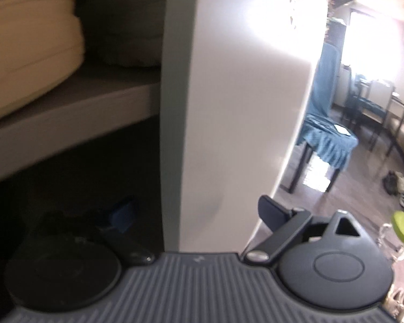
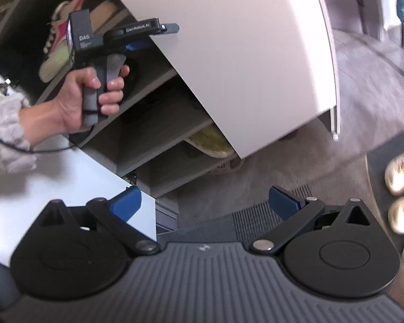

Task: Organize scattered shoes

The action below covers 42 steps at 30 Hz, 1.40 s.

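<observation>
Clearly the pale shoes (image 2: 401,172) lie on the dark mat to the right of the right tool (image 2: 210,202), which gapes empty; the left tool (image 2: 159,36), jaws spread across the cabinet door's (image 2: 242,67) edge, is well apart from them

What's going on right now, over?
Left tongs open, empty, straddling the cabinet door edge. Right tongs open, empty. Gold shoes wait on the floor mat. Door half hides the shelves.
</observation>
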Available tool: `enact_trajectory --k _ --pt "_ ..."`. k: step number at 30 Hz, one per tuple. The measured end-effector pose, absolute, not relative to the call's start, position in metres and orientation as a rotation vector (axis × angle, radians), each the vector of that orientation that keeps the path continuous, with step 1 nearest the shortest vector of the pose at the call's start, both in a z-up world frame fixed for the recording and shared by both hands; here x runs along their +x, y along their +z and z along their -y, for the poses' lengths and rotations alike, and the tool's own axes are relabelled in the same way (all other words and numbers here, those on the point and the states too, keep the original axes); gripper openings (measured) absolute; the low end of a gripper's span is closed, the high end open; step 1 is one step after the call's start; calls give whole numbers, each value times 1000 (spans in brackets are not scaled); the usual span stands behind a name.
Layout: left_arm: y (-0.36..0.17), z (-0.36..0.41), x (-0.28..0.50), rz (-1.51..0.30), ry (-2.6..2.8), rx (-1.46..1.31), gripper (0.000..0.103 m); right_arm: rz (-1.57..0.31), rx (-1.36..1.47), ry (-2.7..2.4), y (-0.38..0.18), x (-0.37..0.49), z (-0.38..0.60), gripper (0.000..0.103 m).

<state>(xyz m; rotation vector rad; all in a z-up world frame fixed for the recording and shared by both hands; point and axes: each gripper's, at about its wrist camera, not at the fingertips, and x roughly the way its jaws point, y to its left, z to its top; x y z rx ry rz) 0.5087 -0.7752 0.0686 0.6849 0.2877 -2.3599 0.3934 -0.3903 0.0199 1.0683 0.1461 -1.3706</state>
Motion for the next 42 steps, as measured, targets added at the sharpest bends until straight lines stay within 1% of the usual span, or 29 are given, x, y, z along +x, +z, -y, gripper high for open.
enact_trajectory --k 2,3,6,8,9,10,12,17,23,26,31,42 --pt "68 779 500 -210 -2380 695 88 -142 1078 -1398 21 400 391 103" --pt "70 777 495 -171 -2385 695 84 -144 1079 -1425 23 404 391 103" --pt "75 770 480 -174 -2427 690 71 -146 1054 -1523 27 414 393 103" --pt "78 760 472 -187 -2438 682 71 -136 1044 -1587 27 415 395 103" --pt "79 755 473 -205 -2452 678 64 -128 1053 -1597 26 414 395 103" --pt "78 756 474 -221 -2463 687 54 -120 1064 -1603 24 413 395 103" --pt "78 759 476 -230 -2494 704 49 -109 1096 -1614 19 411 395 103" --pt "83 752 463 -189 -2556 748 48 -106 1131 -1593 12 416 385 103" --pt "89 709 461 -146 -2611 755 46 -104 1172 -1544 7 427 379 103" --pt "92 679 462 -155 -2623 752 46 -98 1185 -1509 6 431 376 103" --pt "92 633 469 -215 -2602 721 46 -83 1187 -1481 8 427 370 103" --pt "90 567 424 -345 -2460 719 46 -28 1235 -1529 4 380 319 103"
